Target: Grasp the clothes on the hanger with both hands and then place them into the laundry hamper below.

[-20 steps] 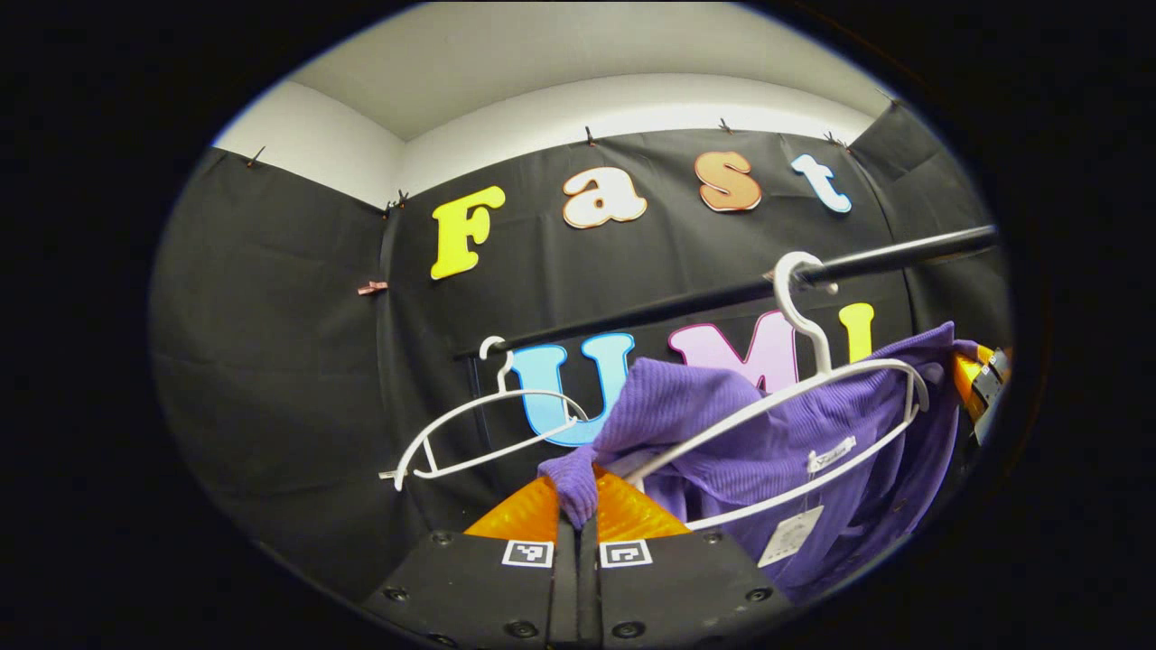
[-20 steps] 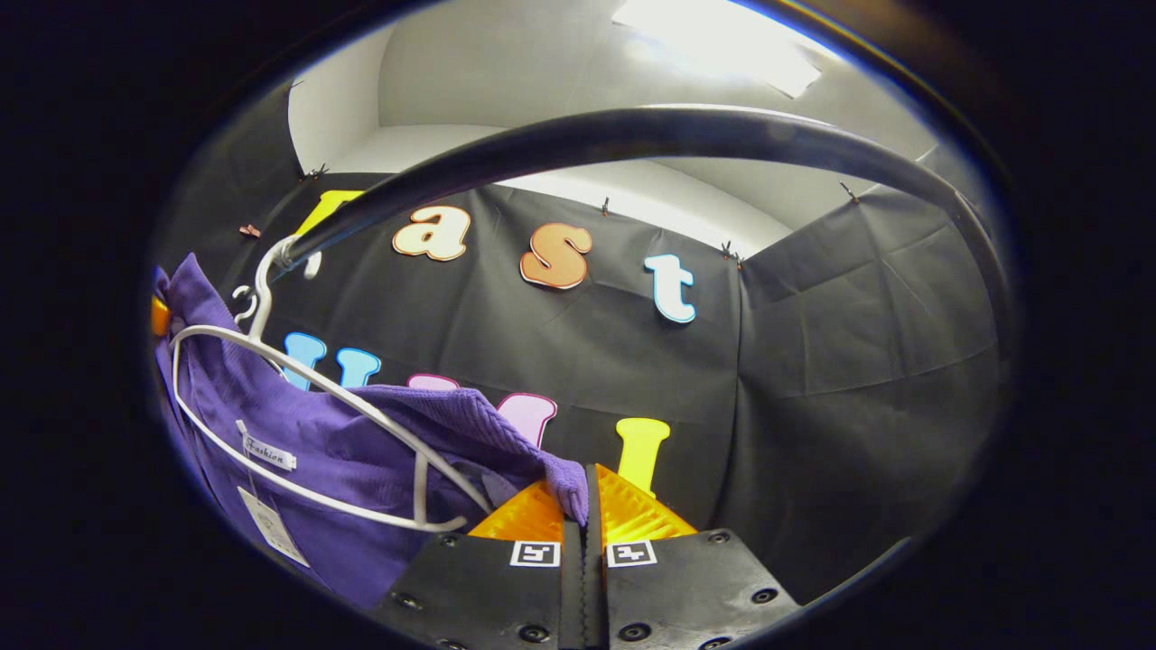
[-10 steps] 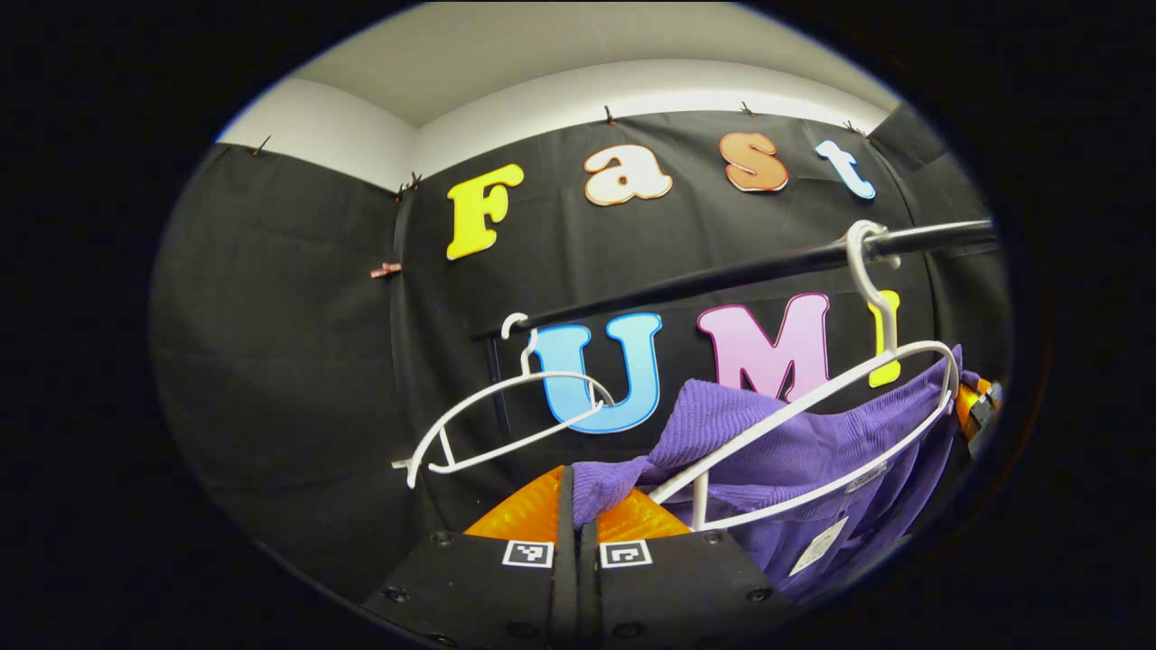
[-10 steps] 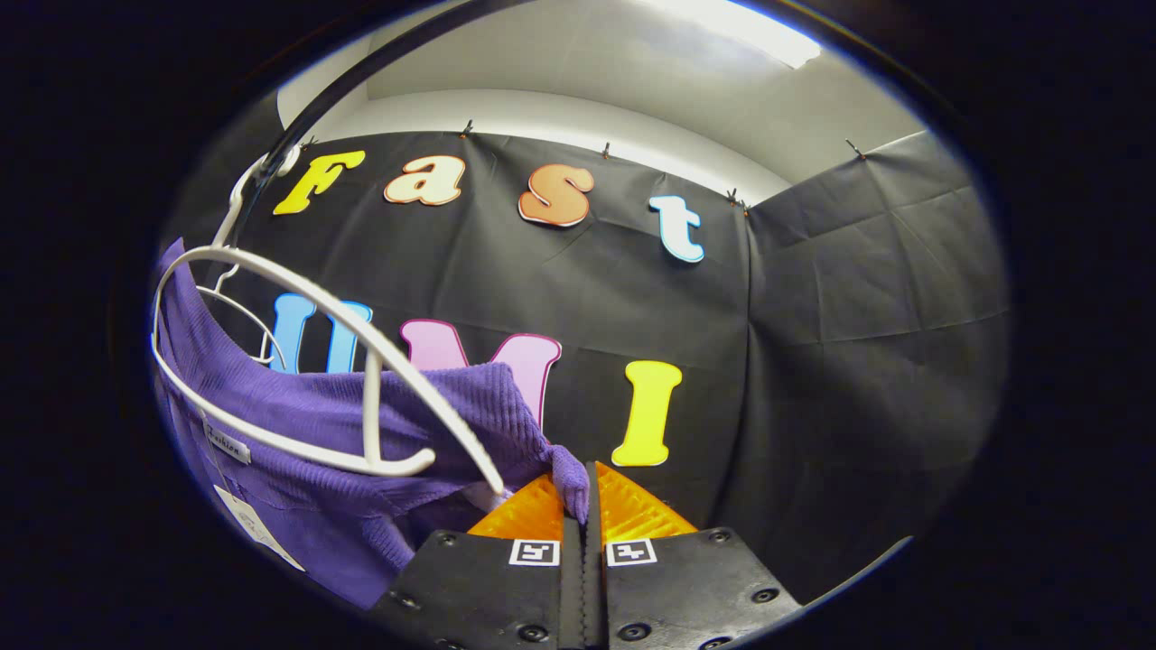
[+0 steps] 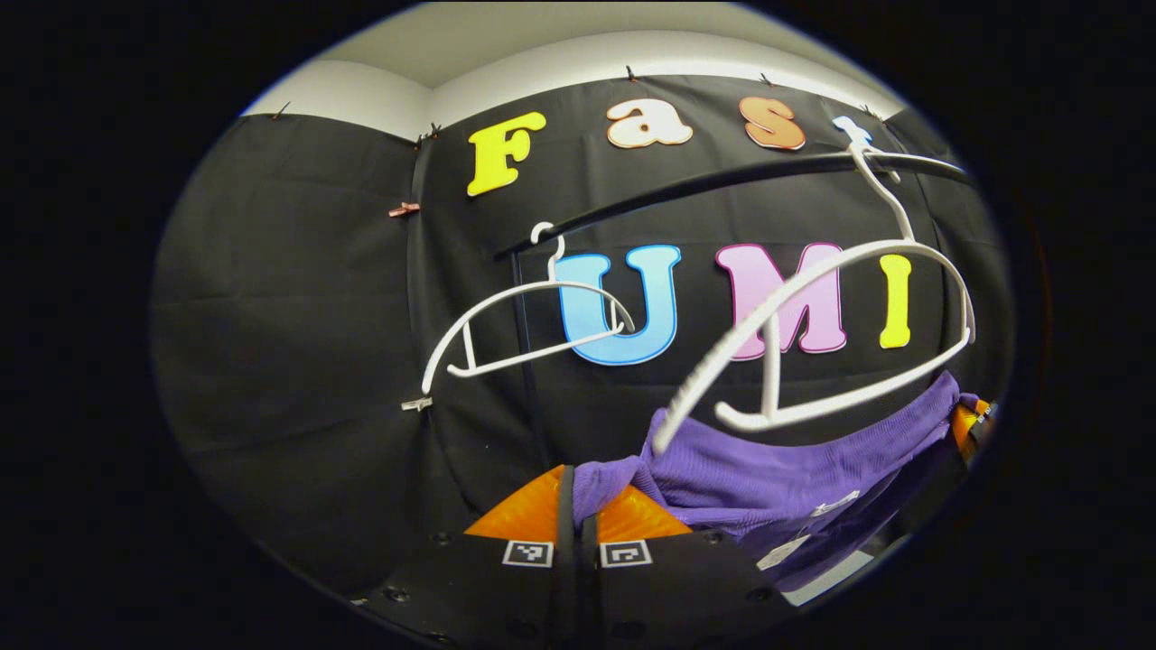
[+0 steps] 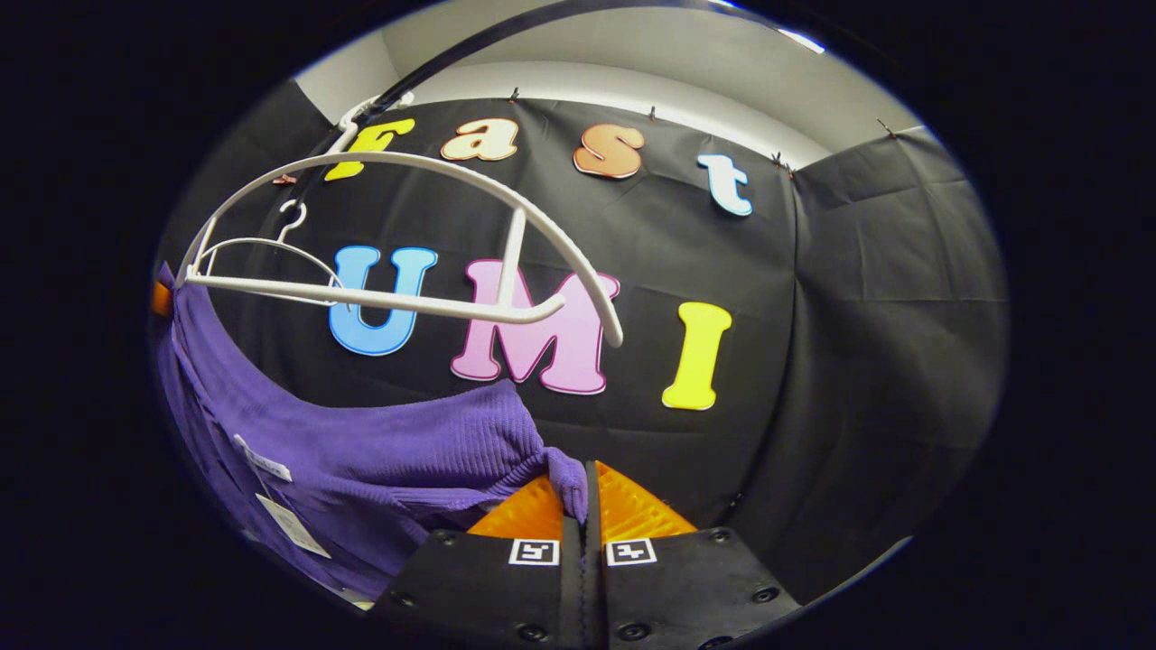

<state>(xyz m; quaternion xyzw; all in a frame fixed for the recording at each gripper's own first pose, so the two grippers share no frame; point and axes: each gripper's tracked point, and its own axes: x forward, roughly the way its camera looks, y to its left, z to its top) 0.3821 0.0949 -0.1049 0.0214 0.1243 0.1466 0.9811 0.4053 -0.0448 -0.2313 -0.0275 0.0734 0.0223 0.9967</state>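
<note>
Purple knit garment (image 5: 768, 474): hung clear below the white hanger (image 5: 840, 298), stretched between the two grippers; in the right gripper view (image 6: 361, 451) it sagged to the left with its tags dangling.
Left gripper (image 5: 578, 506): orange fingers pinched together on one corner of the knit, a fold of cloth bunched between them.
Right gripper (image 6: 582, 492): fingers likewise clamped on the opposite corner; seen from the left gripper view it sat at the far right edge (image 5: 971, 420).
Hanger: bare, hooked on the black rail (image 5: 722, 185), tilted; a second empty hanger (image 5: 528, 325) hung to its left.
Hamper: somewhere below, per the task; its position could not be told.
Risk, grip: each hold appeared to be only a small pinch at an edge, so the knit's weight could probably pull a corner free during the descent.
Risk, snag: loose cloth lay near the hanger's tip (image 5: 657, 444) and might catch if swung upward.
Risk, aim: releasing unevenly could drape the garment over the hamper's rim.
</note>
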